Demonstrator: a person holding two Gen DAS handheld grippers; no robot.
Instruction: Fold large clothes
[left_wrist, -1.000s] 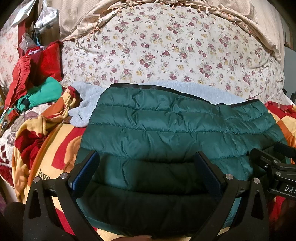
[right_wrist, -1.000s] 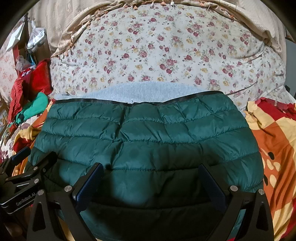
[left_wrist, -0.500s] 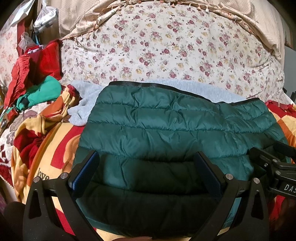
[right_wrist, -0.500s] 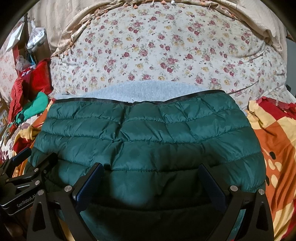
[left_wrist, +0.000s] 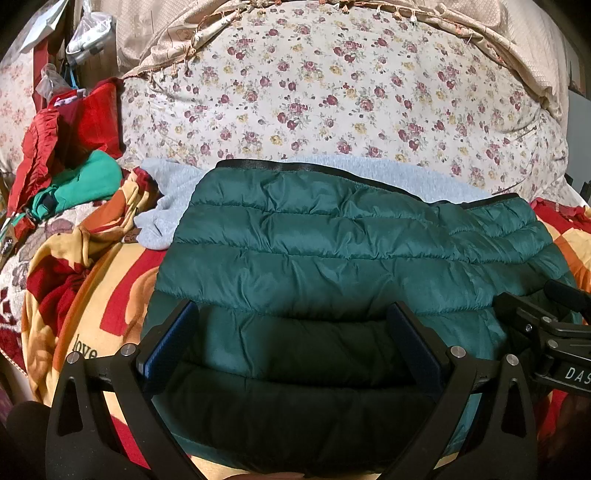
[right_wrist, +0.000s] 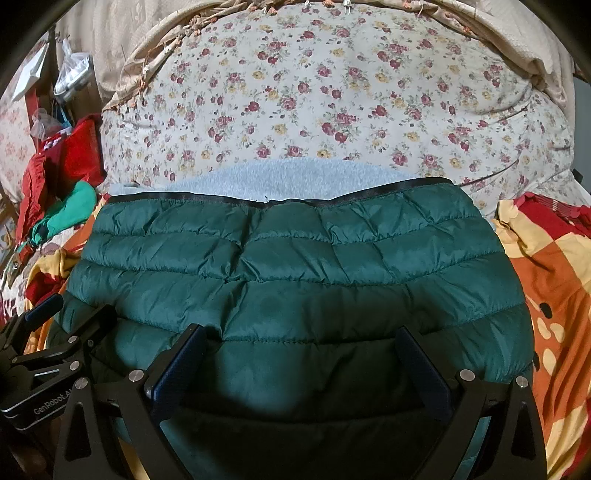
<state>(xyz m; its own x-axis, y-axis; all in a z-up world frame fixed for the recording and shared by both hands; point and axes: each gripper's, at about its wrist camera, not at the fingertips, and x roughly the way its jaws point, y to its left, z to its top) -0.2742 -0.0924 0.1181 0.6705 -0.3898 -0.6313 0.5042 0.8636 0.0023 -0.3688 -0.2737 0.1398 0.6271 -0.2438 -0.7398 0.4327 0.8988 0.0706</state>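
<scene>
A dark green quilted puffer jacket (left_wrist: 351, 251) (right_wrist: 288, 280) lies folded flat on the bed, its black-trimmed hem at the far side. It rests partly on a light blue fleece garment (left_wrist: 166, 206) (right_wrist: 295, 177). My left gripper (left_wrist: 291, 325) hovers over the jacket's near left part, jaws wide apart, nothing between them. Over the near right part my right gripper (right_wrist: 299, 347) is open as well. Each gripper's body shows at the edge of the other's view. The jacket's near edge is hidden under the gripper frames.
A large floral quilt (left_wrist: 332, 92) rises behind the jacket. A red, orange and yellow blanket (left_wrist: 96, 302) (right_wrist: 546, 295) covers the bed on both sides. Red and green clothes (left_wrist: 74, 162) pile up at the far left, with plastic bags (left_wrist: 88, 40) above.
Both grippers have drawn back very slightly from the jacket. The jacket lies still and both grippers stay open.
</scene>
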